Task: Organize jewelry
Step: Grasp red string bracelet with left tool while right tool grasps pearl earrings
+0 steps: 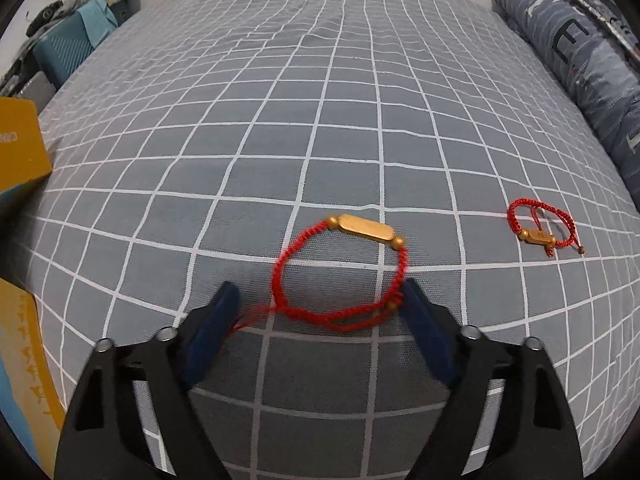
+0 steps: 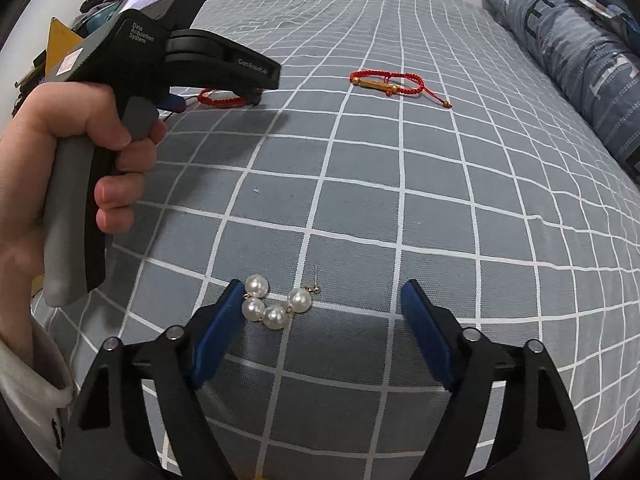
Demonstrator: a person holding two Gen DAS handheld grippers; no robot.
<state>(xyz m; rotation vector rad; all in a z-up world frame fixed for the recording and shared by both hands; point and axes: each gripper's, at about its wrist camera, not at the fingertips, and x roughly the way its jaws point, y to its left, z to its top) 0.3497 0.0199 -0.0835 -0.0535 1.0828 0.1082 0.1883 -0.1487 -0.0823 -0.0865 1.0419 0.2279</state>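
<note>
Both tools are angled steeply down at the bed (image 1: pixel 320 120). Our left tool (image 1: pixel 320 300) is spread around the near side of a red cord bracelet (image 1: pixel 340 272) with a gold bar; its right pad looks to touch the cord, its left pad stands off, nothing is pinched. Our left hand (image 2: pixel 100 152) wraps the grey handle, one finger on the trigger. Our right tool (image 2: pixel 324 300) is also spread: the pearl earrings (image 2: pixel 276 304) lie between the fingers, hard against the left pad and well apart from the right one. A second red bracelet (image 2: pixel 386 82) lies farther up the checked sheet, near a blue pillow (image 2: pixel 568 60).
</note>
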